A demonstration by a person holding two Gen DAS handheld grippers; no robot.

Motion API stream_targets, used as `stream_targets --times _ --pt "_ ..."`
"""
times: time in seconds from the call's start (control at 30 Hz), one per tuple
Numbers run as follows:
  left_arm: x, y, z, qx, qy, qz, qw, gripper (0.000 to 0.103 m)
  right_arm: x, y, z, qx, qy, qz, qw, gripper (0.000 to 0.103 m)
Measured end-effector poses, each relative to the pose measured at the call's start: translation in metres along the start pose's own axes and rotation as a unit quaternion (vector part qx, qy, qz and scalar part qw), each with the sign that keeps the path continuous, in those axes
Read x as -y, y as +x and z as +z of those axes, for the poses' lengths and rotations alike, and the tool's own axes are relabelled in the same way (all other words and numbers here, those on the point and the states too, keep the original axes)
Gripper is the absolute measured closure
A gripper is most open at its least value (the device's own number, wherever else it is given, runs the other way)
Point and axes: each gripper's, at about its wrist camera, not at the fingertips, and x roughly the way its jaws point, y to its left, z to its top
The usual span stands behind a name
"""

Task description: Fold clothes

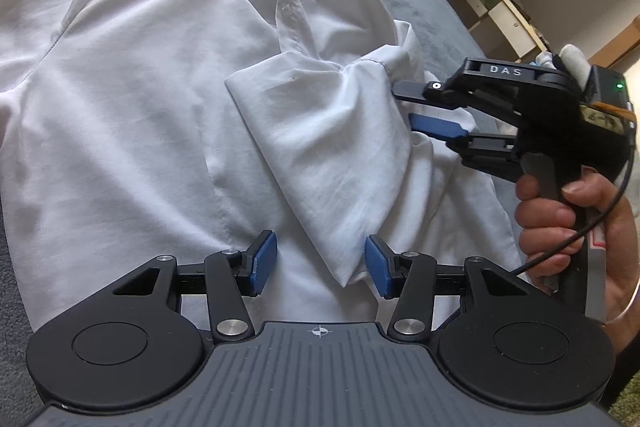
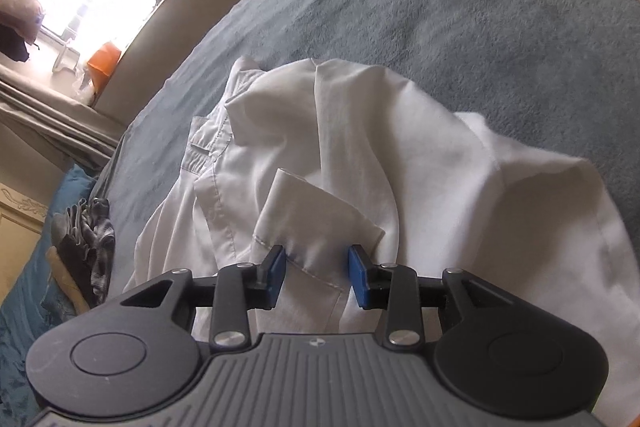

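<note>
Blue-padded right claw point(image 2: 317, 277) stood parted, its pads either side of a shirt seam without pressing, likely placed to pinch the sleeve point(image 1: 320, 155) for folding. Left claw point(image 1: 321, 267) hung likewise released over the shirt's near hem, gripping nothing. White shirt point(image 1: 152, 99) lay spread on the grey blanket point(image 2: 460, 7), collar at the far side, right sleeve folded across its front. Dark clothes point(image 2: 86, 239) lay far left.

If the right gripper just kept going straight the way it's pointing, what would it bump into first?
Most likely the folded-over sleeve of the white shirt, which lies right between and ahead of the right gripper's open jaws.
</note>
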Motion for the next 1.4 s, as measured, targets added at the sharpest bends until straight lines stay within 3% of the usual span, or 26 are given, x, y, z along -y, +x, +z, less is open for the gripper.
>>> stream_targets --times 0.17,0.43,0.47,0.5,0.57,0.7,0.8,0.9,0.97,1.1,1.23,1.33,1.4 --pt "-0.009 -0.001 0.001 0.001 -0.021 -0.018 0.9996 0.055 0.014 -0.014 -0.008 0.002 0.056 0.033 0.998 0.051" --pt "-0.016 0.000 0.001 0.003 -0.022 -0.032 0.9992 0.055 0.010 0.002 -0.002 0.006 0.052 0.030 0.998 0.052" --pt "-0.016 -0.001 0.000 0.004 -0.020 -0.033 0.9992 0.055 0.007 0.003 0.000 0.010 0.045 0.034 0.998 0.057" --pt "-0.016 -0.001 0.000 0.004 -0.018 -0.034 0.9992 0.055 0.002 0.002 -0.001 0.013 0.033 0.042 0.999 0.074" --pt "-0.017 -0.004 0.001 0.002 -0.019 -0.037 0.9991 0.053 -0.008 -0.001 -0.001 0.018 0.008 0.057 0.998 0.091" --pt "-0.021 -0.023 0.000 -0.004 -0.027 -0.034 0.9991 0.052 -0.035 -0.020 -0.002 0.028 -0.056 0.092 0.994 0.098" --pt "-0.034 -0.050 -0.003 0.007 -0.044 -0.039 0.9982 0.052 -0.070 -0.049 -0.006 0.025 -0.140 0.139 0.980 0.098" --pt "-0.053 -0.080 -0.009 0.024 -0.076 -0.046 0.9958 0.051 -0.117 -0.083 -0.018 -0.011 -0.266 0.193 0.945 0.098" --pt "-0.070 -0.101 -0.015 0.039 -0.111 -0.044 0.9921 0.051 -0.150 -0.105 -0.033 -0.042 -0.368 0.214 0.904 0.098" --pt "-0.098 -0.132 -0.034 0.063 -0.167 -0.043 0.9830 0.050 -0.202 -0.142 -0.084 -0.112 -0.551 0.228 0.795 0.098" --pt "-0.109 -0.141 -0.052 0.059 -0.186 -0.036 0.9801 0.050 -0.211 -0.146 -0.153 -0.204 -0.655 0.216 0.694 0.098" --pt "-0.105 -0.138 -0.063 0.042 -0.175 -0.040 0.9829 0.050 -0.192 -0.120 -0.200 -0.273 -0.670 0.177 0.668 0.096" --pt "-0.100 -0.136 -0.068 0.030 -0.160 -0.041 0.9858 0.050 -0.172 -0.103 -0.226 -0.310 -0.661 0.142 0.668 0.085"
